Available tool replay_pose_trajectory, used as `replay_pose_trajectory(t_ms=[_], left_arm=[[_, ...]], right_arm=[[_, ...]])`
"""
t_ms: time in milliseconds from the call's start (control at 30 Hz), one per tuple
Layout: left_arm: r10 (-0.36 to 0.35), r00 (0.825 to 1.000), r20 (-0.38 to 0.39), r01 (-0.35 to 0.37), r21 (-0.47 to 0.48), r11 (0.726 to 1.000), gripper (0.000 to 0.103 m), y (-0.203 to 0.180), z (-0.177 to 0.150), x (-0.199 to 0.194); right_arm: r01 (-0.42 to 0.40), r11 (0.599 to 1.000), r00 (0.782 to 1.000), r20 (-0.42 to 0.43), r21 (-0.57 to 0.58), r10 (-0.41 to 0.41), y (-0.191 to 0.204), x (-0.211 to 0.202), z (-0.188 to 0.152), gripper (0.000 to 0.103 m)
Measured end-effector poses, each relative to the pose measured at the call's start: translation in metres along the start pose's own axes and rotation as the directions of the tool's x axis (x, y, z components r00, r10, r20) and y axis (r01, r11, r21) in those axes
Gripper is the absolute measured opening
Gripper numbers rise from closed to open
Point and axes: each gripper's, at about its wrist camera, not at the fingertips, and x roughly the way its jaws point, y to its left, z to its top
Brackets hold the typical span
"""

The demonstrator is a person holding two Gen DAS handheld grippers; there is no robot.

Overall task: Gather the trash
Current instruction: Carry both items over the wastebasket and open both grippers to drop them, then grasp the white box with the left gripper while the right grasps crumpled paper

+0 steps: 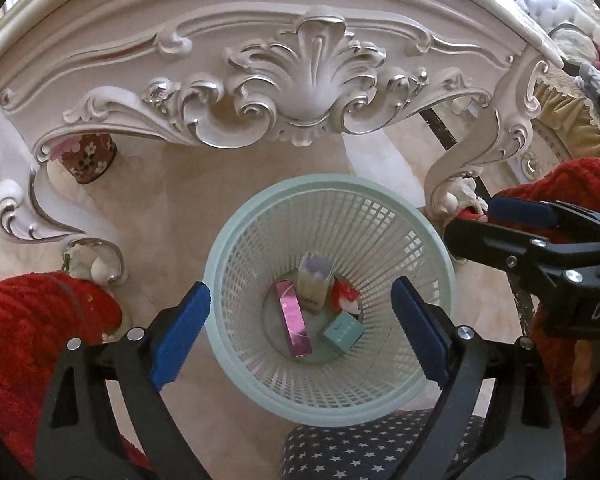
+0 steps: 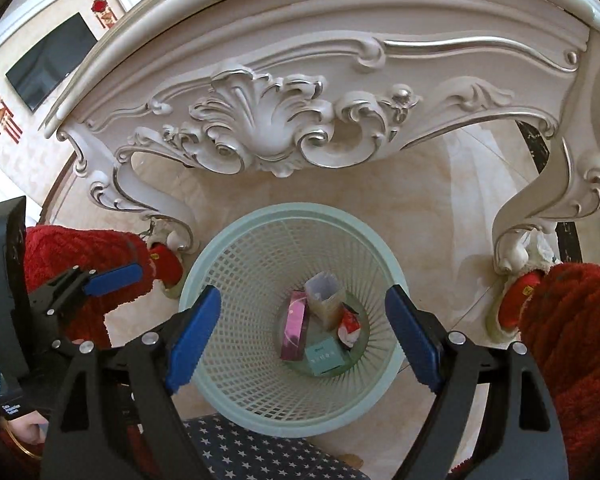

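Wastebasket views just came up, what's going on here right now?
A person holds both grippers open over the pale green mesh wastebasket on the floor by a carved white table. Neither the left gripper nor the right gripper holds anything. At the bottom lie a pink box, a teal box, a clear box and a red-and-white wrapper.

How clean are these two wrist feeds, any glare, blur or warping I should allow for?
Left wrist view: sharp on the basket, table edge bowed by the fisheye, window glare blown out top right. Right wrist view: sharp too, same bowing, black corners; soft daylight, faint shadows on the floor.
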Motion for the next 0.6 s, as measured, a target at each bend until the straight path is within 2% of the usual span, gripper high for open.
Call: replay_pose_trajectory(t_ms=[133,233,300,433,600], left_arm=[[0.002,1.000,0.008,-0.001,-0.010,1.000,0.089,0.004,-0.002,-0.001],[-0.002,1.000,0.029,0.003,-0.031,1.000,0.089,0.009,-0.002,-0.005],[-0.008,0.997,0.071,0.011,-0.050,0.999,0.089,0.014,-0.001,-0.017],[-0.016,0.984,0.175,0.031,-0.081,0.996,0.089,0.027,0.004,-0.054],[-0.001,0.962,0.273,0.027,-0.094,0.995,0.089,0.047,0.029,-0.101]], right_arm=[[-0.002,1.000,1.000,0.015,-0.006,0.002,0.002,-0.004,0.000,0.080],[-0.013,1.000,0.998,0.063,-0.020,0.014,0.005,-0.015,0.000,0.080],[-0.023,0.999,0.994,0.108,-0.030,0.026,0.007,-0.026,0.001,0.080],[-0.048,0.998,0.971,0.231,-0.041,0.056,0.008,-0.060,0.007,0.080],[-0.067,0.997,0.946,0.315,-0.049,0.079,0.012,-0.094,0.036,0.080]])
